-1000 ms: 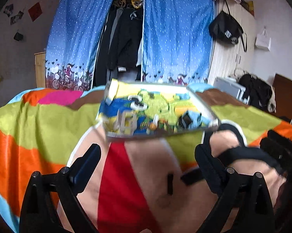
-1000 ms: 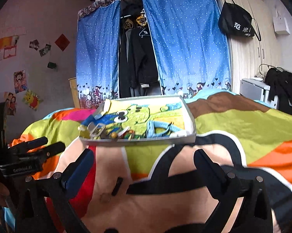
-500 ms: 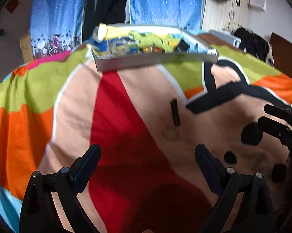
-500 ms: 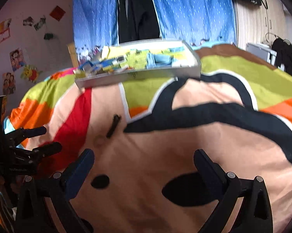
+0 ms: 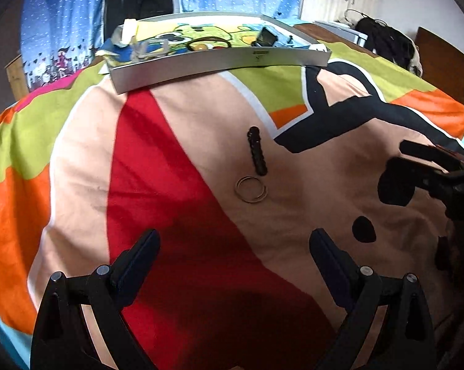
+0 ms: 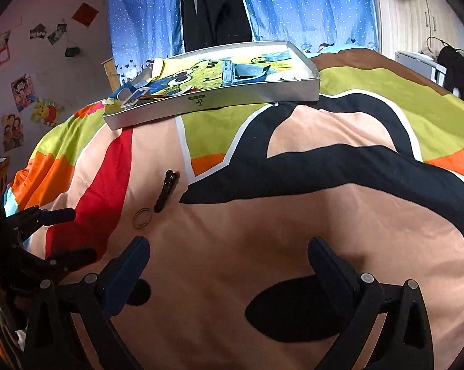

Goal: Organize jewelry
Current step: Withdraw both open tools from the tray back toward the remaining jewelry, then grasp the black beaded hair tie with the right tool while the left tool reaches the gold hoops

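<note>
Step in hand, as I read it: approach, nothing picked yet. Your left gripper (image 5: 233,246) hangs over the bedspread (image 5: 176,160) w/ jaws spread wide, empty. Right gripper (image 6: 229,256) same: wide apart, nothing between.

Jewelry still loose on the bed: thin gold ring (image 5: 251,188) lying flat, and a black beaded piece (image 5: 256,151) stretched out just beyond it, near end almost touching the ring. Both sit ahead of your left gripper, slightly right of centre; from the right wrist cam they're off to the left, ring (image 6: 142,217), beads (image 6: 166,190).

Tray (image 5: 219,61) sits at the far side of the bed, well apart from both pieces. Cartoon liner inside, a few items already in it, too small to ID.

Next move, prob.: drop left gripper onto the ring. It's thin, flat on soft cloth, so you'll need a low pinch; fabric may bunch up w/ it.

Room: blue dotted curtain (image 6: 145,15), dark clothes hung between the panels, pictures on the wall (image 6: 19,89).
</note>
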